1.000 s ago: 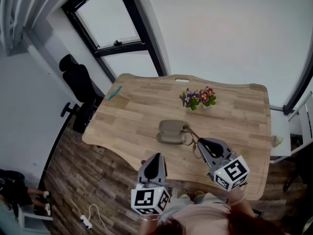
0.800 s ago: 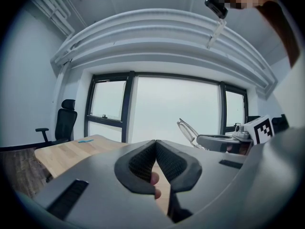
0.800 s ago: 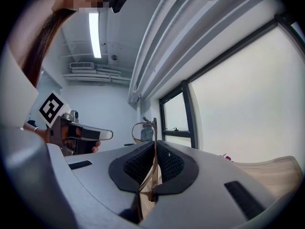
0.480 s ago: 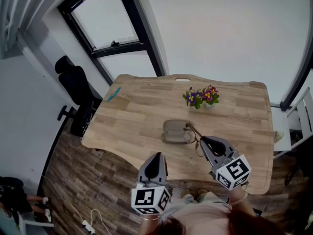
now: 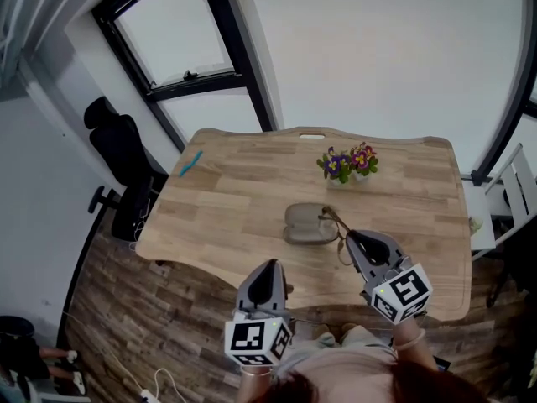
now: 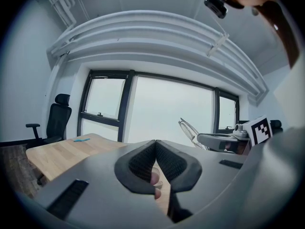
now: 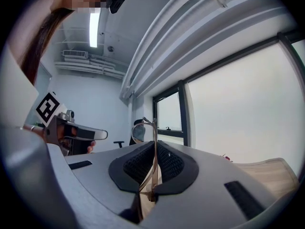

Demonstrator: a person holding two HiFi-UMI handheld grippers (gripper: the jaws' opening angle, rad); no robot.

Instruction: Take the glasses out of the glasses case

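My right tongs point(image 7: 153, 148) are pinched tight on one thin metal temple of the glasses point(image 7: 138, 132), which stand up out of the pads with a lens showing above them. My left tongs point(image 6: 156, 144) are closed too, pad against pad with nothing in them, held low near my body off the near edge of the counter point(image 5: 226, 212). In the head view the glasses hang at the right end of the grey glasses case point(image 5: 304, 222), which lies mid-counter. In the left gripper view they sit clear in the air, so I judge the lift-out is as good as done, though from above I can't make out whether a temple tip touches the case's rim. Nor can I tell whether the case lies open or what, if anything, is left inside; it reads as a flat grey oval. The next move, I'd say, calls for carrying the glasses well aside and setting them gently on bare wood, since my hold is on a single slender arm and the frame could swing or twist. A small pot of purple and pink flowers point(image 5: 350, 163) stands beyond the case, well apart from it.
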